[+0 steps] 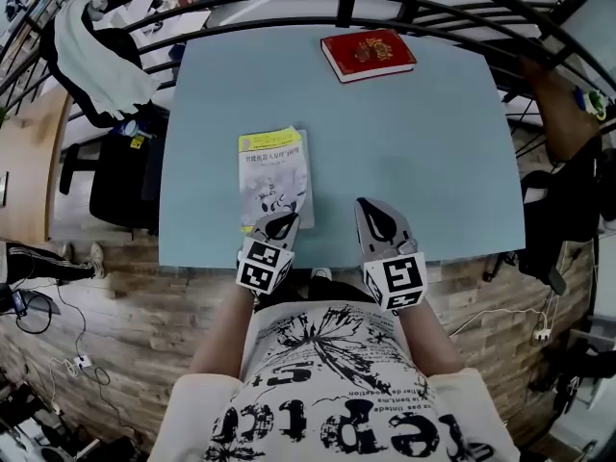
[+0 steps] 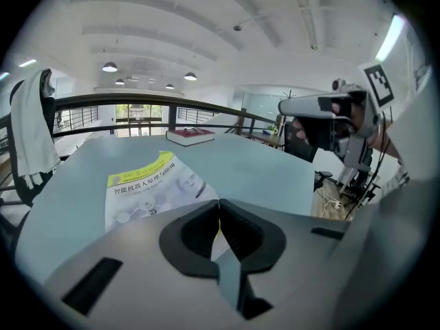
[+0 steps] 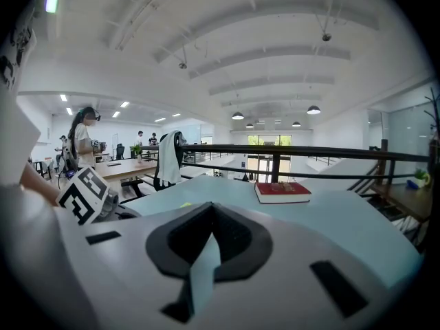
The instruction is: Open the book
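pinches the near corner of the book in the left gripper, jaws pressed tip to tip, a thin yellow sliver showing in the gap behind them. lies flat otherwise on the pale blue table, yellow band along the cover's far edge. shows a red book at the far side near the dark railing, a white cloth hanging at left, and the right gripper level at right.

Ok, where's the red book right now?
In the head view the red book lies at the table's far edge, right of centre by the railing, well beyond the yellow-topped paperback near the left gripper.
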{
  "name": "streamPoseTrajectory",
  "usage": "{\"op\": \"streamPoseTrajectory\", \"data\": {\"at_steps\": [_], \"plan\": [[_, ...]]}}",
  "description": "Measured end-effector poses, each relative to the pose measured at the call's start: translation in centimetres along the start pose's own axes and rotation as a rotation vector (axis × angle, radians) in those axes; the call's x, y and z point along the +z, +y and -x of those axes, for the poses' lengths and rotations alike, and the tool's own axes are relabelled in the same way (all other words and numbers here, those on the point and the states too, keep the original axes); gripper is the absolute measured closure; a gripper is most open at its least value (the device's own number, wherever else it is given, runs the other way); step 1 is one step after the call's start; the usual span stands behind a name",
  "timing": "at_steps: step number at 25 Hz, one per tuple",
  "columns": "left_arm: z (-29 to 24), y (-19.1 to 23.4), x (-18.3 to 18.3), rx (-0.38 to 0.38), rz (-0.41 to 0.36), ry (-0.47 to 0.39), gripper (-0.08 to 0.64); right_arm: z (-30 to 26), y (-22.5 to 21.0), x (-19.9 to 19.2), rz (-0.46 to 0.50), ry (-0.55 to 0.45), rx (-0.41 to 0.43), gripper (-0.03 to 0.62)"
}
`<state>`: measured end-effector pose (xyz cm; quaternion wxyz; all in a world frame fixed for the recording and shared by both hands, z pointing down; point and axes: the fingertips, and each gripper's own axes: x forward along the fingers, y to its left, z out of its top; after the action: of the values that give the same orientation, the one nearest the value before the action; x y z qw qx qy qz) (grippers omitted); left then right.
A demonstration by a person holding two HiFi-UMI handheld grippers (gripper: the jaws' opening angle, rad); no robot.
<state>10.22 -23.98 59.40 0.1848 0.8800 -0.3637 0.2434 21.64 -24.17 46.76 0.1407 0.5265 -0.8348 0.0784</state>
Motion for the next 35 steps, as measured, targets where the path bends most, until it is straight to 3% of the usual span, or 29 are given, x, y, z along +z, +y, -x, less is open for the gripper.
{"op": "streamPoseTrajectory", "data": {"at_steps": [5,9,19,29,35], "plan": [[3.8,2.4,1.2,0.008,0.008,-0.051,0.538,-0.9,3.3,1.3,0.002,0.001,-0.011,0.581],[7.3,4.8,1.8,0.019,0.064,-0.109,0.538,-1.4,6.6,2.3,0.019,0.000,-0.004,0.581],[15.6,13.1,-1.0,0.045,0.371,-0.257,0.538,-3.6,14.7,3.1,0.059,0.016,0.023,0.581],[16.7,20.5,-9.5,0.127,0.559,-0.156,0.537,-5.5,19.4,2.4,0.091,0.065,0.017,0.581],[15.8,22.5,-13.3,0.196,0.544,-0.040,0.535,-5.7,20.4,1.5,0.065,0.072,0.001,0.581]]}}
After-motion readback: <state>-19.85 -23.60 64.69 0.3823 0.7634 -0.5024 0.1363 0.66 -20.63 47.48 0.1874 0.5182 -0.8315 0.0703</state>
